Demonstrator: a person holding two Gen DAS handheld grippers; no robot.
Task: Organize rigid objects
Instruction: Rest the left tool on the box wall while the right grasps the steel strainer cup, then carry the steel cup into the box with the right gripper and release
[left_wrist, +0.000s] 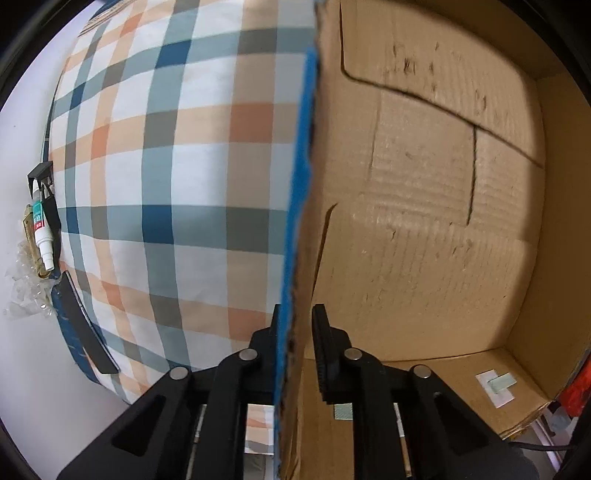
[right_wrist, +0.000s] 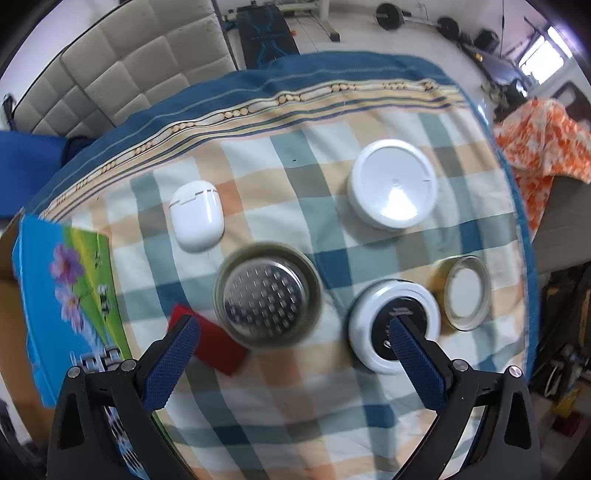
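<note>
Two grippers: left gripper (left_wrist: 295, 325) fingers clamp cardboard box wall (left_wrist: 295, 236); right gripper (right_wrist: 295, 332) fingers spread; box floor partly hidden.

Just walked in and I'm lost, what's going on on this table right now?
A person is tidying small items off a checked cloth into a cardboard box. The left gripper is clamped on the box's wall, steadying it. The right gripper hangs open above a round tin with a perforated metal top; nothing is held yet. A white earbud case and several jars wait nearby.
</note>
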